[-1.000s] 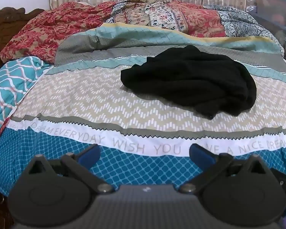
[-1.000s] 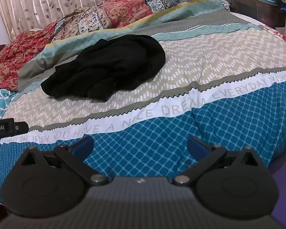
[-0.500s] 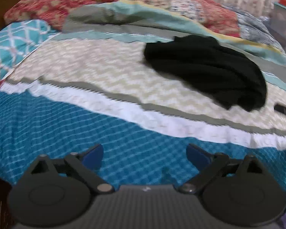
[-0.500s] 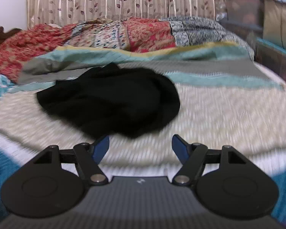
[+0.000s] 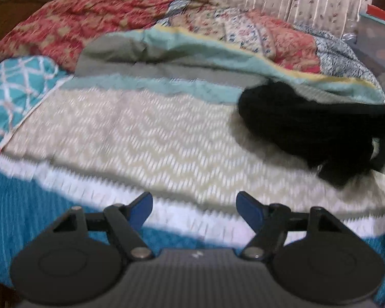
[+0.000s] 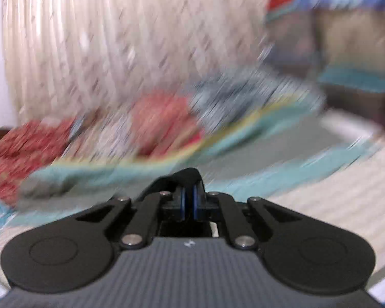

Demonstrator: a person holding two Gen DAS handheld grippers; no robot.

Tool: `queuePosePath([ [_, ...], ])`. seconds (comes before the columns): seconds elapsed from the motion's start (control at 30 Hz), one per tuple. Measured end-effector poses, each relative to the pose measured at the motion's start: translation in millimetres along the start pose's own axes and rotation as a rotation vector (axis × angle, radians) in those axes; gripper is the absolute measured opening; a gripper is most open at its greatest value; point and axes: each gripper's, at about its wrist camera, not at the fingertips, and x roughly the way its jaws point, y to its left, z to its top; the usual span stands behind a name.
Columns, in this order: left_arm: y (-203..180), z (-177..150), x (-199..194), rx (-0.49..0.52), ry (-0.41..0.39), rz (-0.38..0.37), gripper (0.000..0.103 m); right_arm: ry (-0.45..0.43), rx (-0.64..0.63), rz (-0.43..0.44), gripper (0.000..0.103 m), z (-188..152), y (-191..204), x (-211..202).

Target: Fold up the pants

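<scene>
The black pants (image 5: 302,125) lie crumpled on the patterned bedspread (image 5: 146,138), far right in the left wrist view. My left gripper (image 5: 193,205) hovers over the bedspread's near stripes, left of and short of the pants. Its jaws are closing with nothing between them. In the blurred right wrist view my right gripper (image 6: 188,195) has its blue pads together, and a fold of the black pants (image 6: 187,177) is pinched at their tips. The rest of the pants is hidden below that gripper.
Rolled quilts and red patterned pillows (image 5: 89,25) lie along the far side of the bed before a floral curtain (image 6: 115,38). A teal pillow (image 5: 10,95) sits at the left edge. Stacked storage boxes (image 6: 346,51) stand at the right.
My right gripper went from wide open in front of the pants to shut on a fold of them, and its view swung up toward the curtain. My left gripper moved further over the bed and its jaws narrowed.
</scene>
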Motion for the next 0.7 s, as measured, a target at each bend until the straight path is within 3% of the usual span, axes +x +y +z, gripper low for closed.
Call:
queuePosePath([
  [0.1, -17, 31, 13, -0.002, -0.011, -0.067, 0.075, -0.125, 0.064, -0.018, 0.009, 21, -41, -73],
  [0.2, -43, 63, 37, 0.016, 0.0, -0.128, 0.077, -0.221, 0.062, -0.148, 0.009, 13, -66, -137],
  [0.27, -70, 84, 63, 0.029, 0.042, -0.161, 0.077, -0.209, 0.107, -0.235, 0.009, -2, -80, -151],
  [0.37, -117, 107, 109, 0.032, 0.143, -0.241, 0.077, -0.111, 0.157, -0.336, 0.01, -25, -105, -144],
  [0.5, -175, 104, 168, 0.078, 0.235, -0.232, 0.078, -0.045, 0.24, -0.385, 0.01, -53, -114, -137],
  [0.53, -187, 96, 181, 0.091, 0.271, -0.225, 0.069, -0.036, 0.255, -0.381, 0.013, -54, -115, -133],
  [0.57, -198, 90, 193, 0.105, 0.305, -0.215, 0.048, -0.021, 0.264, -0.372, 0.013, -52, -116, -130],
  [0.63, -207, 81, 199, 0.098, 0.32, -0.228, 0.026, 0.007, 0.263, -0.345, 0.02, -49, -114, -131],
  [0.67, -208, 81, 195, 0.087, 0.302, -0.228, 0.018, 0.015, 0.264, -0.329, 0.028, -49, -115, -131],
  [0.7, -208, 81, 188, 0.092, 0.277, -0.224, 0.016, 0.019, 0.263, -0.308, 0.052, -51, -114, -132],
])
